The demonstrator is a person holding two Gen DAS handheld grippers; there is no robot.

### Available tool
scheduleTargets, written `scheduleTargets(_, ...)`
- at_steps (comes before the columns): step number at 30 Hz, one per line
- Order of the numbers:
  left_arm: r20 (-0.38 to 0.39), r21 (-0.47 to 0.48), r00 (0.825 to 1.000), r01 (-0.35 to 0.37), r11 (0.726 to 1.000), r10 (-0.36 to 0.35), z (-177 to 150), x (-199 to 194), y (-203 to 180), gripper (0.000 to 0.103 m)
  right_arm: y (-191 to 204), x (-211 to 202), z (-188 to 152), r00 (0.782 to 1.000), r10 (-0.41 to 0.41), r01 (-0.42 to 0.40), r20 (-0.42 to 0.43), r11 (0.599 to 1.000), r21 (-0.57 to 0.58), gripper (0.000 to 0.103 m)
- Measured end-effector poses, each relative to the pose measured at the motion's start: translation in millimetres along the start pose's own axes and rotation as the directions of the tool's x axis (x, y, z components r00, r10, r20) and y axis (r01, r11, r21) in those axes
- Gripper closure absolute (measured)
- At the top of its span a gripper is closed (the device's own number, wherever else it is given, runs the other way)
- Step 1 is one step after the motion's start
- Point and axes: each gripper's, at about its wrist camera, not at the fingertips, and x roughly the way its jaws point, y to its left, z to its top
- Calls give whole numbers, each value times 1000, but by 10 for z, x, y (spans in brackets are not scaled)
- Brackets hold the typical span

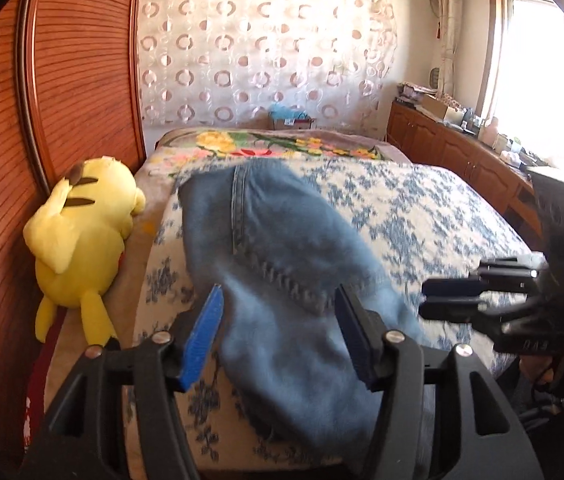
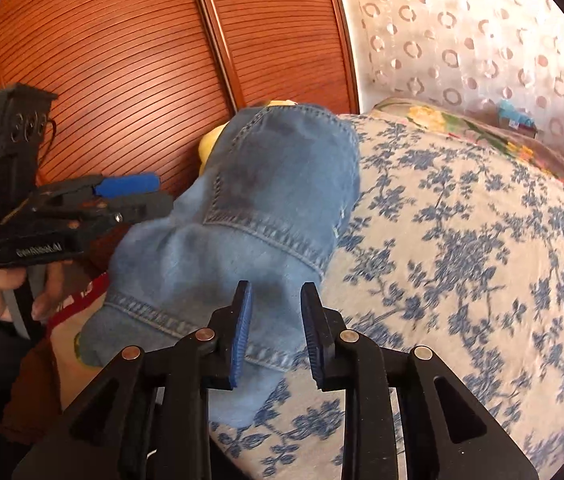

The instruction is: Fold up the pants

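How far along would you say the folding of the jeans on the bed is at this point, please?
Done: the jeans lie on the bed in a folded, rather lumpy bundle. In hand: nothing; the left gripper and the right gripper both stand open, pads clear of the denim. Left: probably smoothing the bundle, and perhaps one more fold.

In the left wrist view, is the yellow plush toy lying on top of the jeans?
No. The yellow plush toy lies beside the wooden wardrobe, apart from the jeans, with bedspread showing between them.
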Motion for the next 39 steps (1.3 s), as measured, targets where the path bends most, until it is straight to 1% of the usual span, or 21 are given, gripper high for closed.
scheduleTargets(2,15,2,1000,5,1000,-5,125,47,27,41,-19,12,29,1000,0,0,2,1000,-2,77)
scheduleTargets(7,18,9,1000,16,1000,-17,397,266,112,41,-20,73,75,1000,0,0,3,1000,-2,76)
scheduleTargets(10,-23,9,997,69,998,-69,521,489,166,41,-10,117,79,1000,7,-7,0,1000,0,75)
scheduleTargets(11,-47,11,998,50,999,-49,555,593,197,41,-7,136,76,1000,9,-9,-2,1000,2,74)
scheduleTargets(13,-83,18,996,22,1000,-21,583,738,220,41,-1,176,73,1000,14,-14,-9,1000,4,74)
scheduleTargets(16,-128,18,992,16,1000,-13,580,951,275,41,13,263,39,999,19,-19,-37,1000,1,73)
scheduleTargets(20,-175,21,984,23,1000,-19,528,1149,319,39,2,334,-2,999,24,-23,-46,1000,4,70)
scheduleTargets(23,-188,22,982,31,999,-26,476,1225,339,37,-23,363,-12,999,29,-28,-44,999,20,67)
scheduleTargets(26,-178,13,983,37,999,-34,459,1209,353,36,-36,365,-18,998,31,-29,-46,999,27,64)
scheduleTargets(33,-129,24,992,2,1000,1,499,1016,396,36,-31,308,-15,998,35,-34,-43,999,39,63)
scheduleTargets(35,-110,18,994,-4,1000,6,502,930,448,36,-19,298,-16,998,40,-38,-40,998,44,57)
scheduleTargets(39,-94,-1,995,-23,1000,23,493,851,585,36,1,365,-42,998,20,-17,-59,999,43,50)
